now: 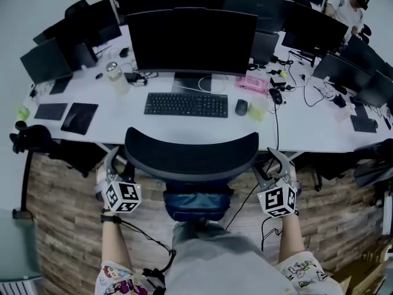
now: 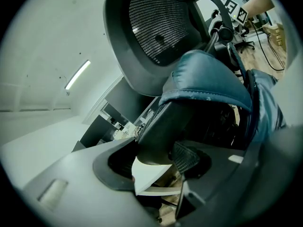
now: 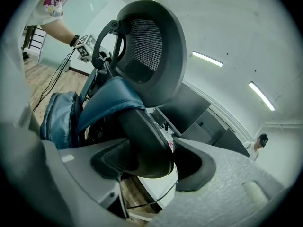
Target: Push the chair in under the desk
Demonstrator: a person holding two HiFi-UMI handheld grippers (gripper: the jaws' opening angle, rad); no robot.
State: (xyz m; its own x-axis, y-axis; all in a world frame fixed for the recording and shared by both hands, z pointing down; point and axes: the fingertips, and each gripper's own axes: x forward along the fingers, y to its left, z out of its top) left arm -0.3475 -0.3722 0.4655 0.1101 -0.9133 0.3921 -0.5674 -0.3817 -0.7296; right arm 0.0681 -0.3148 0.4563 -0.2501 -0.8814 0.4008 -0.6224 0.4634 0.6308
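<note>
A black office chair with a mesh back [image 1: 191,155] stands in front of the white desk [image 1: 184,131], its seat partly under the desk's edge. A blue padded garment [image 1: 196,203] hangs over the seat behind the back. My left gripper [image 1: 113,163] is at the chair's left side and my right gripper [image 1: 271,166] is at its right. In the left gripper view the jaws [image 2: 158,155] clasp a dark armrest [image 2: 165,124]. In the right gripper view the jaws [image 3: 151,162] close round the other armrest [image 3: 142,136] in the same way.
On the desk are a large monitor [image 1: 191,42], a keyboard [image 1: 186,104] and a mouse [image 1: 241,107]. Cables [image 1: 245,195] trail over the wooden floor by the chair's right side. Another black chair [image 1: 31,139] stands at the left. A person [image 1: 347,5] sits far back right.
</note>
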